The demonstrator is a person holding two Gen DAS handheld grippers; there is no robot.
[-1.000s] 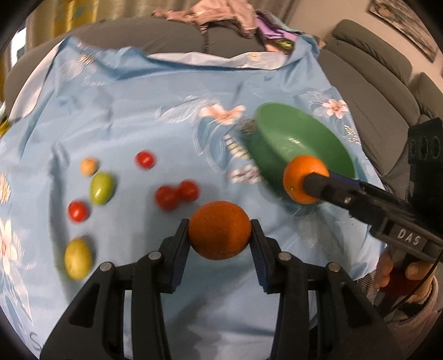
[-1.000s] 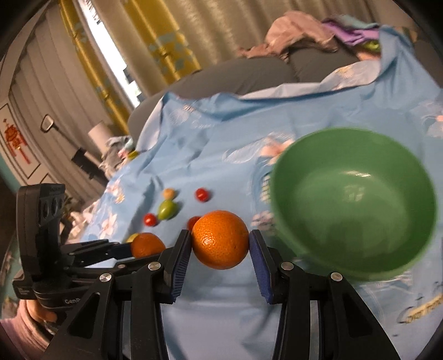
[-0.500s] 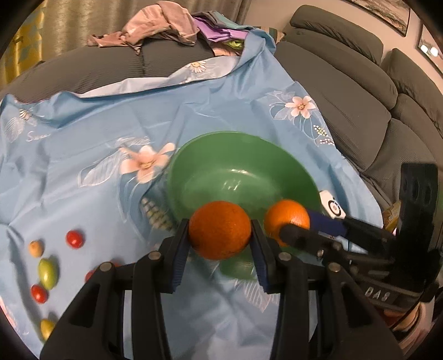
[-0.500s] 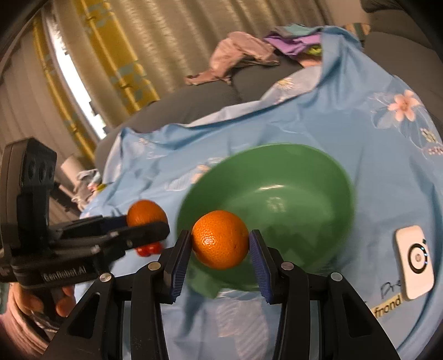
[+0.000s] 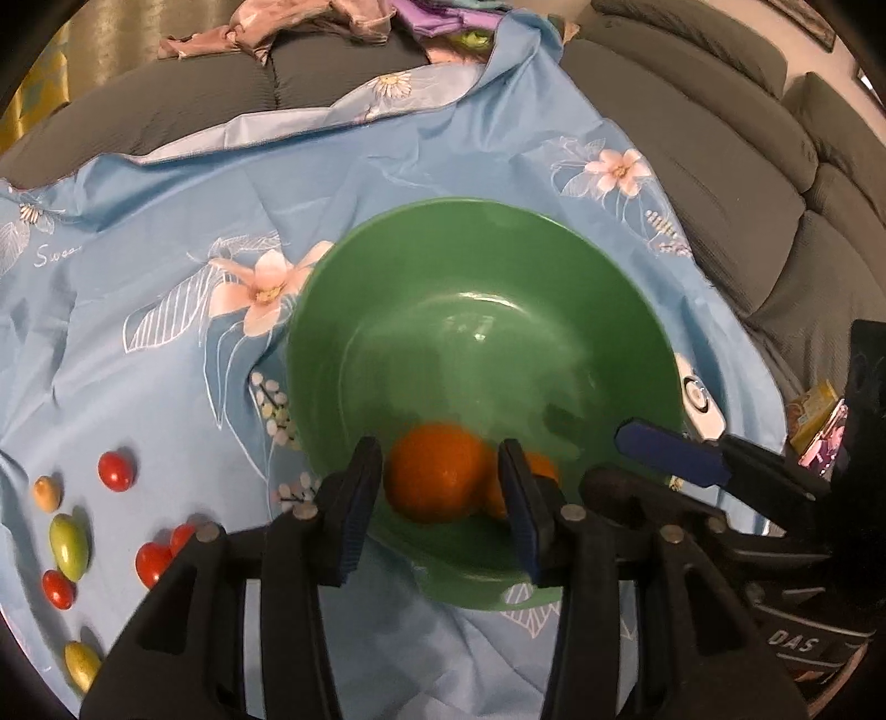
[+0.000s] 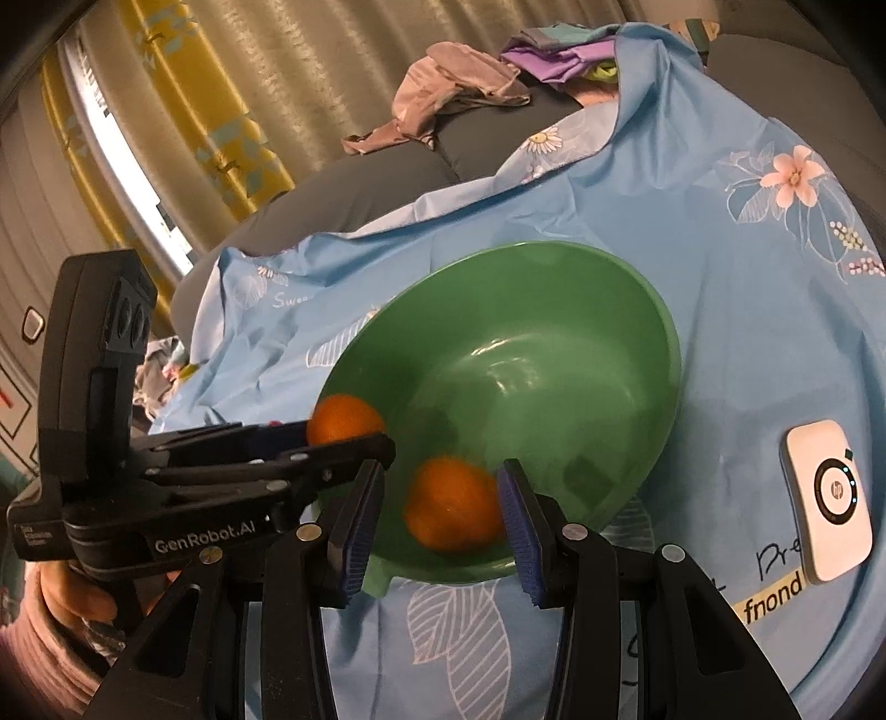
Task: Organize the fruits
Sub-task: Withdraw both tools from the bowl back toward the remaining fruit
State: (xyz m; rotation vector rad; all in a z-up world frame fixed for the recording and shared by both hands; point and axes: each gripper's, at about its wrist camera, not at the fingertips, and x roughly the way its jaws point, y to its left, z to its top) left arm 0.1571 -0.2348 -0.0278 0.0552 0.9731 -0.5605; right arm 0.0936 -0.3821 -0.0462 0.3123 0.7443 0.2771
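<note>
A green bowl (image 5: 482, 202) (image 6: 554, 246) sits on a blue flowered cloth (image 5: 166, 232). My left gripper (image 5: 440, 446) (image 6: 349, 437) hangs over its near side with its jaws opening. A blurred orange (image 5: 437, 471) (image 6: 343, 421) is between the pads, a little below them and loose. My right gripper (image 6: 441, 465) (image 5: 603, 459) is also over the bowl. Its orange (image 6: 451, 504) (image 5: 534, 476) is blurred, sunk toward the bowl floor, with a gap to the left pad. Cherry tomatoes (image 5: 116, 471) and small green and yellow fruits (image 5: 69, 545) lie on the cloth at the left.
A white handheld device (image 6: 828, 504) (image 5: 700, 399) lies on the cloth right of the bowl. Grey sofa cushions (image 5: 747, 138) surround the cloth, with a heap of clothes (image 5: 332, 22) at the back. A person's hand (image 6: 72, 598) holds the left gripper.
Both grippers swung from the loose fruits to above the bowl. The two oranges, gripped tight before, now sit lower and blurred, free of the pads.
</note>
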